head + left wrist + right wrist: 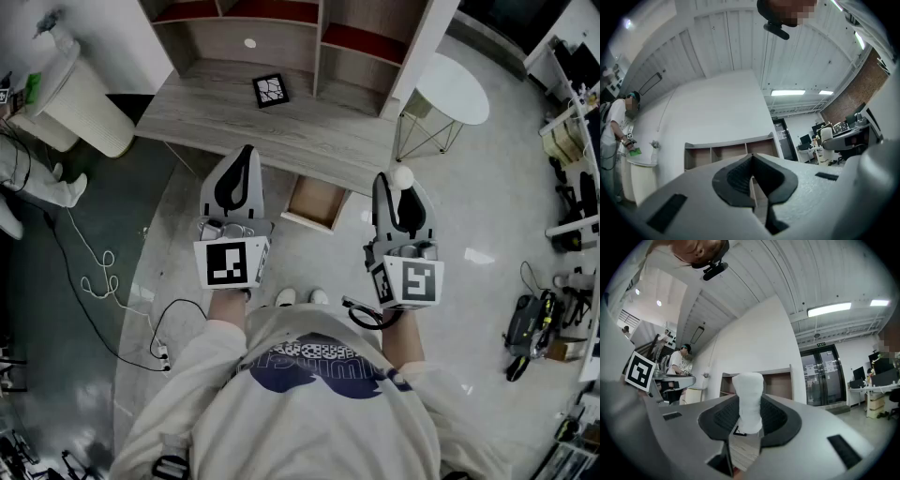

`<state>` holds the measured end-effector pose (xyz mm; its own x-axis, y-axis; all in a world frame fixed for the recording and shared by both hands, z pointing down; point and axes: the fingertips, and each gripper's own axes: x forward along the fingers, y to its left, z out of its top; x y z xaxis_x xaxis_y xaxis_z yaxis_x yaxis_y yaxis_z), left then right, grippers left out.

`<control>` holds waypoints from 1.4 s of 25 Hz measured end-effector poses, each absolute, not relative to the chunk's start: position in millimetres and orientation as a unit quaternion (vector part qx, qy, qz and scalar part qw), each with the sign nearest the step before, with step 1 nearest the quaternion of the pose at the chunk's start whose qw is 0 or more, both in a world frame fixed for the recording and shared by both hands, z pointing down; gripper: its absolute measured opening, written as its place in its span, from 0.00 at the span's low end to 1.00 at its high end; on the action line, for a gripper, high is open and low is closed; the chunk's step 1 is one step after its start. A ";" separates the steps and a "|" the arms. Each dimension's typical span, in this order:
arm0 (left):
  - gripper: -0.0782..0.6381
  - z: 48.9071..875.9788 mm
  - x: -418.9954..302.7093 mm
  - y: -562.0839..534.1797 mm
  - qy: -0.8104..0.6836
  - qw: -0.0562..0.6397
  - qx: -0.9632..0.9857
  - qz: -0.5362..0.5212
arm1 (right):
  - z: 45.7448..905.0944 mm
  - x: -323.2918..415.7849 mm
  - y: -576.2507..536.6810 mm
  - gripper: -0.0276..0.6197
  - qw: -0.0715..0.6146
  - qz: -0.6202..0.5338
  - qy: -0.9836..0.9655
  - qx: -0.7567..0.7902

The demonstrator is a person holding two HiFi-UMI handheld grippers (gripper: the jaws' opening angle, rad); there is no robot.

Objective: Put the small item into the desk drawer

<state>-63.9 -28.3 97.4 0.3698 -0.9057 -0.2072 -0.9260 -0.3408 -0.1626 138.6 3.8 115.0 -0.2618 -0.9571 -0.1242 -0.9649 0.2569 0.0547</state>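
Note:
The small item (402, 175) is a white rounded piece, pinched between the tips of my right gripper (396, 190). In the right gripper view the item (748, 399) stands upright between the dark pads, with my right gripper (747, 422) shut on it. The desk drawer (314, 200) is pulled open below the desk's front edge, between the two grippers, its wooden inside bare. My left gripper (245, 155) hovers at the desk's front edge, left of the drawer. Its pads meet with nothing between them in the left gripper view, where my left gripper (751, 165) is shut.
The grey wooden desk (216, 112) carries a black-and-white marker tile (271, 90) and a shelf unit (281, 28) at the back. A round white side table (453, 89) stands to the right, a white bin (80, 98) to the left. Cables (103, 277) lie on the floor.

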 end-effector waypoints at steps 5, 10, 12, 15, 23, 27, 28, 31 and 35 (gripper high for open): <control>0.12 97.8 -65.5 -29.0 0.561 0.126 -0.817 0.041 | 116.1 138.1 3.7 0.23 0.031 0.062 0.792 -0.606; 0.12 98.3 -64.9 -30.3 0.561 0.128 -0.817 0.043 | 117.4 139.4 2.8 0.23 0.030 0.064 0.791 -0.607; 0.12 98.3 -64.8 -30.6 0.561 0.128 -0.817 0.043 | 117.3 139.6 2.5 0.23 0.029 0.065 0.791 -0.607; 0.12 98.1 -65.9 -30.5 0.561 0.127 -0.817 0.044 | 116.9 138.3 2.8 0.23 0.027 0.065 0.792 -0.606; 0.12 101.5 -66.6 -32.4 0.561 0.123 -0.818 0.040 | 116.8 134.3 2.9 0.24 0.042 0.054 0.809 -0.584; 0.12 106.3 -67.3 -34.2 0.561 0.117 -0.819 0.034 | 121.2 132.3 0.7 0.24 0.040 0.045 0.815 -0.576; 0.12 107.8 -67.4 -34.7 0.561 0.116 -0.819 0.032 | 122.9 132.0 -0.2 0.24 0.038 0.043 0.816 -0.575; 0.12 112.7 -68.1 -35.4 0.560 0.111 -0.821 0.026 | 129.1 130.0 -2.4 0.24 0.029 0.037 0.819 -0.571; 0.12 123.5 -67.1 -35.6 0.560 0.102 -0.822 0.015 | 142.8 129.1 -6.1 0.24 0.012 0.029 0.824 -0.566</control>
<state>-67.1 -35.6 123.5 0.3721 -0.9178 -0.1382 -0.9238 -0.3518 -0.1512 129.1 -6.1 142.8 -0.3585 -0.9321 -0.0519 -0.9334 0.3571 0.0346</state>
